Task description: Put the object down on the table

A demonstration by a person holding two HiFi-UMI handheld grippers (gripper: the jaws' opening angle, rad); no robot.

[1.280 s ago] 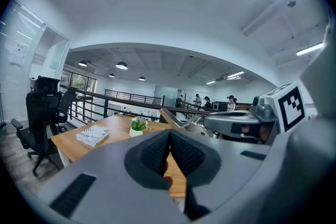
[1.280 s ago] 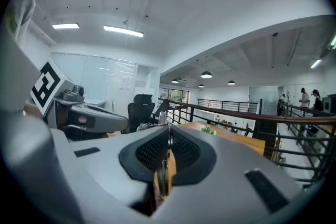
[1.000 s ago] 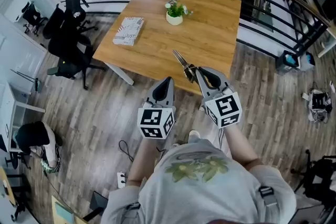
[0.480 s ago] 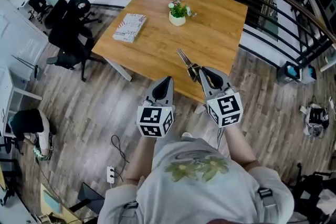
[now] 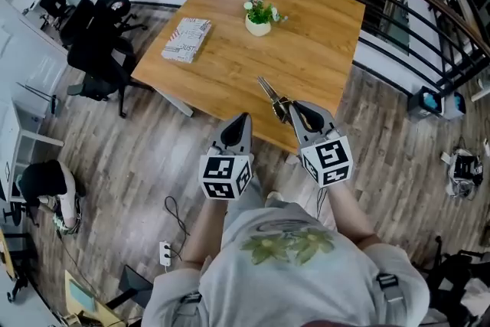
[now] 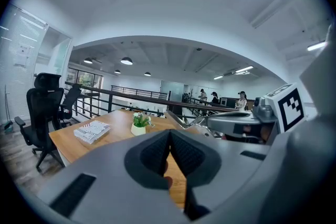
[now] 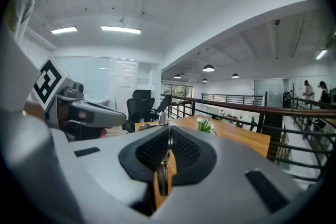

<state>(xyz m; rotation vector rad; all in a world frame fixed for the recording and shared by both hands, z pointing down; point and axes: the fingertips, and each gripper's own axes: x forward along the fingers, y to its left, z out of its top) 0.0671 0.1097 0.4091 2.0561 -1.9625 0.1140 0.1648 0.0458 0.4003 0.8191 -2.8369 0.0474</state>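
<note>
A pair of metal scissors [image 5: 268,91] sticks out forward from my right gripper [image 5: 287,110], which is shut on its handle end. The blades hang over the near edge of the wooden table [image 5: 306,57], above its surface. In the right gripper view the metal [image 7: 162,178] is pinched between the black pads [image 7: 184,152]. My left gripper [image 5: 243,120] hovers to the left, short of the table edge. Its jaws are shut with nothing between them, and the pads [image 6: 184,152] meet in the left gripper view.
A small potted plant [image 5: 258,17] and a book [image 5: 187,40] sit on the far half of the table. Black office chairs [image 5: 96,42] stand to its left. A dark railing [image 5: 429,27] curves round the back and right. The floor below is wood.
The view has shifted a little, so the table sits slightly differently in the frame. Both grippers keep their pose, and the scissors stay in the right one.
</note>
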